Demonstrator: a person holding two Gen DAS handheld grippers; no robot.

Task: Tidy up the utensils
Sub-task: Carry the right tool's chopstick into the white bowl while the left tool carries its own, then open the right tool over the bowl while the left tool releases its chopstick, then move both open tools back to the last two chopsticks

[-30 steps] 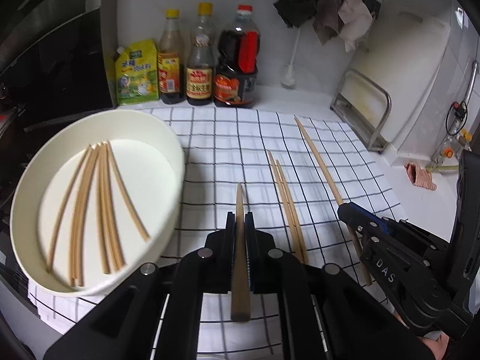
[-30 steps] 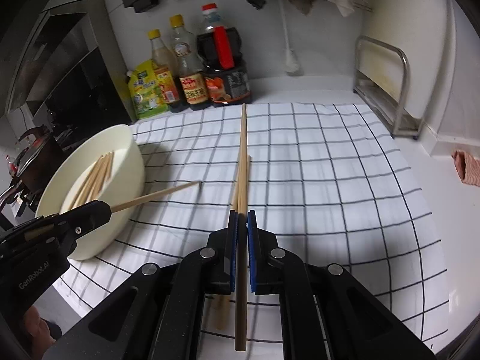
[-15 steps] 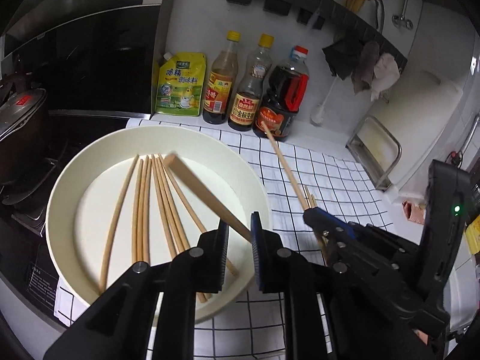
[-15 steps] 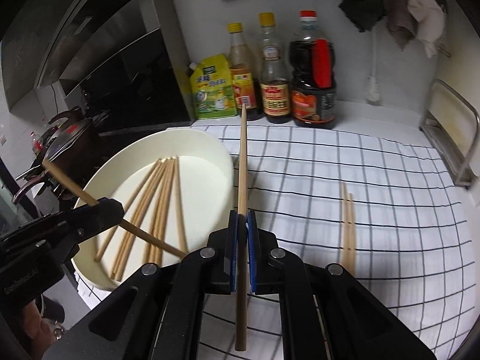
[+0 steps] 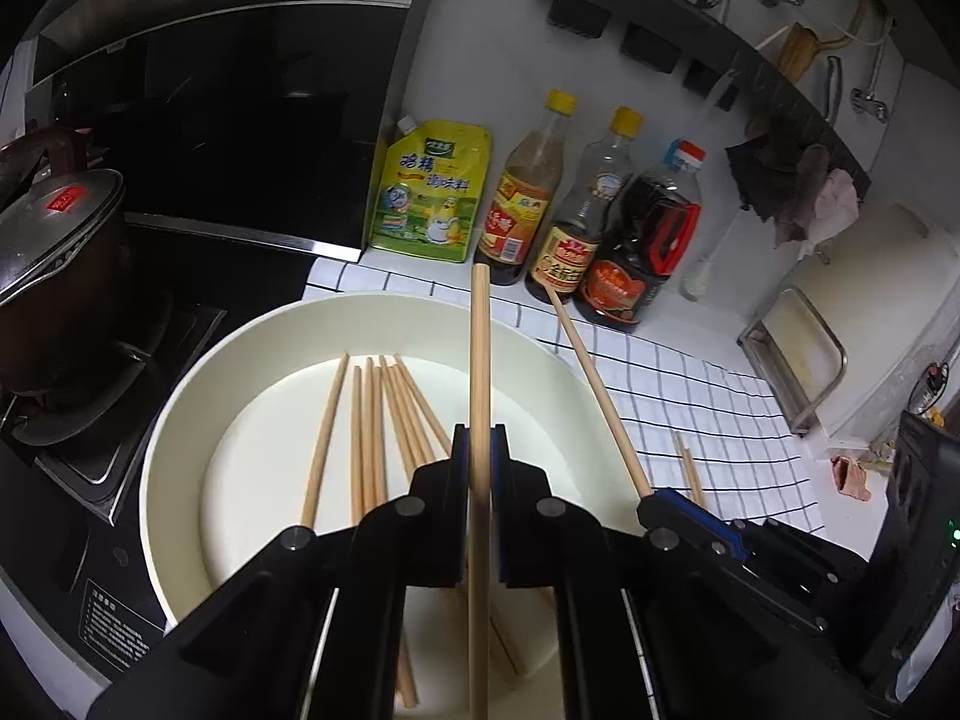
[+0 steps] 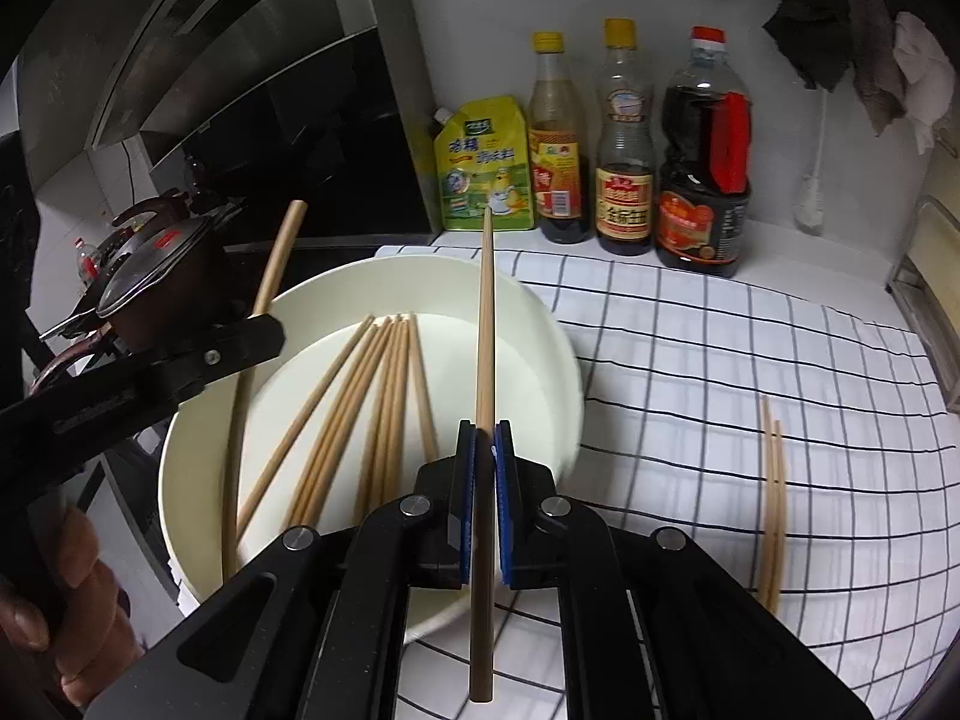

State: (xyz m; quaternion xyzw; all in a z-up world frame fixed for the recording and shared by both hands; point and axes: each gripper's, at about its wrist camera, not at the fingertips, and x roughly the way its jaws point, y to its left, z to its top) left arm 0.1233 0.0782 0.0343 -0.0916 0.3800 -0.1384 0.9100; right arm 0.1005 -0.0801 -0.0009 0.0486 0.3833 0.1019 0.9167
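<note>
At the far left of the counter, beside the stove, a lidded pot (image 5: 54, 240) sits on the hob. Next to it stands a wide white bowl (image 6: 198, 420), already holding a loose bundle of chopsticks (image 6: 372, 408) lying roughly parallel; the exact count is unclear. Left gripper (image 5: 479, 450) hangs over the bowl, jaws narrow and clamped on one chopstick (image 5: 480, 372) that points away toward the bottles. Right gripper (image 6: 483, 450) is just beside it at the bowl's right rim, jaws likewise pinched on a second chopstick (image 6: 486, 324) reaching out over the bowl. Neither held stick has been let go yet. Further right, on the checked cloth (image 6: 750, 360), one pair of chopsticks (image 6: 771, 492) lies side by side, untouched. Sauce bottles (image 6: 624, 138) and a yellow pouch (image 6: 486, 168) line the back wall. Judgement: collection well advanced; two sticks to drop in, then the last pair on the cloth to fetch.
</note>
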